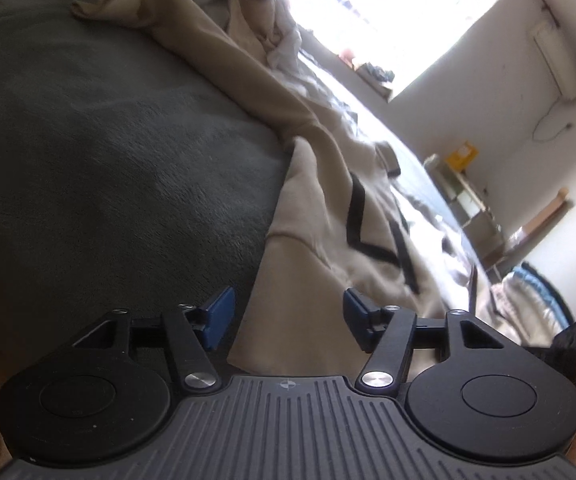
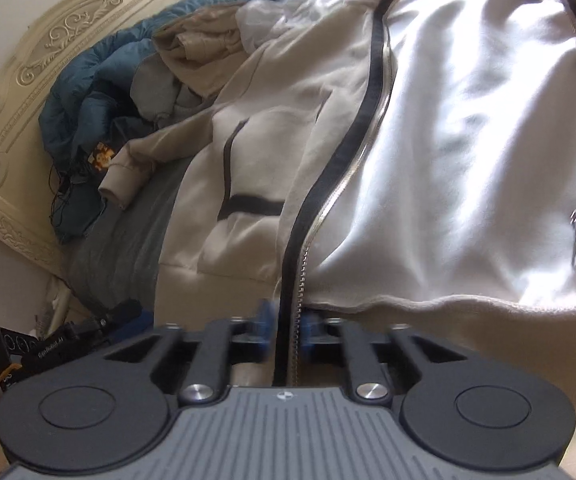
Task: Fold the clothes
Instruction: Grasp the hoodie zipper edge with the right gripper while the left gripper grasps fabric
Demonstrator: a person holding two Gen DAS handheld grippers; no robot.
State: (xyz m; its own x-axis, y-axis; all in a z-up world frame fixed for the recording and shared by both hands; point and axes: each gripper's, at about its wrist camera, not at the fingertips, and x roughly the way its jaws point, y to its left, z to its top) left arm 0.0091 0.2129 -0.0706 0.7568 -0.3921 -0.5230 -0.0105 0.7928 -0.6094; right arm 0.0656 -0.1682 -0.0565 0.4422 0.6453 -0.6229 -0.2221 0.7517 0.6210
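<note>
A: What does the left gripper (image 1: pixel 288 316) have?
B: Nothing. Its blue pads (image 1: pixel 220 316) stand apart, released, with the hem corner of the beige zip hoodie (image 1: pixel 307 208) lying between and just ahead of them, untouched.

A: And the surface around it?
B: A grey fleece blanket (image 1: pixel 108 140) spreads to the left of the claw; the hoodie runs ahead and to the right, one sleeve trailing far forward. Beyond it is a bright window (image 1: pixel 387 12), then white walls with an air conditioner (image 1: pixel 559 60) and a shelf unit (image 1: pixel 467 200) to the far right.

A: The right gripper (image 2: pixel 286 330)?
B: Clenched on the hoodie's hem, right at the black-edged zipper (image 2: pixel 327 176). The open hoodie fills the bed ahead. Further left sit crumpled clothes (image 2: pixel 192 52), a teal quilt (image 2: pixel 88 84) and, farthest, a carved cream headboard (image 2: pixel 48 48).
</note>
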